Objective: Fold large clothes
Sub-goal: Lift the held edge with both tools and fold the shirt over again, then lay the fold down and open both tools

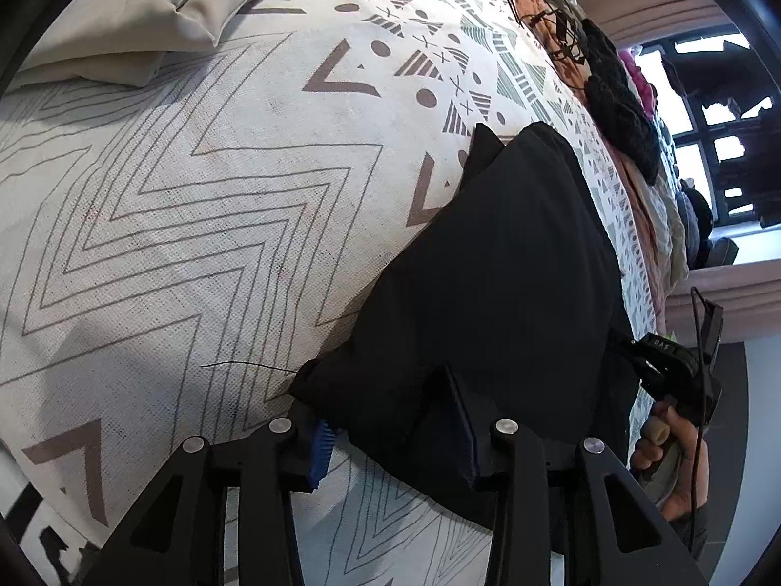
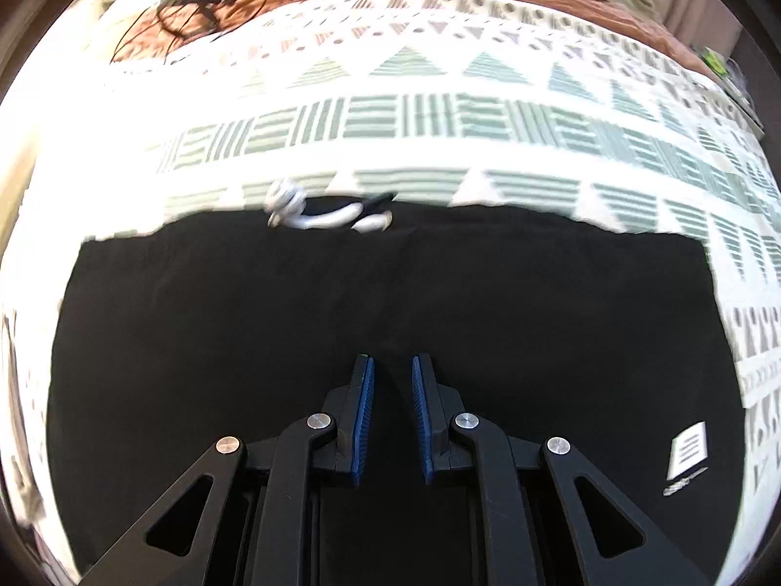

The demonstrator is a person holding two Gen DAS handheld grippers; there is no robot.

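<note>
A black garment (image 1: 488, 268) lies folded on the patterned bedspread (image 1: 219, 171). In the left wrist view its near corner sits between the fingers of my left gripper (image 1: 390, 434); the jaws stand apart and the pads do not clearly press it. The right wrist view shows the same garment (image 2: 293, 342) spread flat, with a white drawstring (image 2: 322, 212) at its far edge and a white label (image 2: 688, 447) at the right. My right gripper (image 2: 393, 381) hangs over the cloth with a narrow gap and nothing visible between its blue pads (image 2: 363, 415).
A beige pillow (image 1: 146, 24) lies at the far left of the bed. A pile of clothes (image 1: 620, 97) and tangled black cables (image 1: 546, 14) line the bed's far side. A person's hand (image 1: 654, 439) holds the other gripper's handle at the right edge.
</note>
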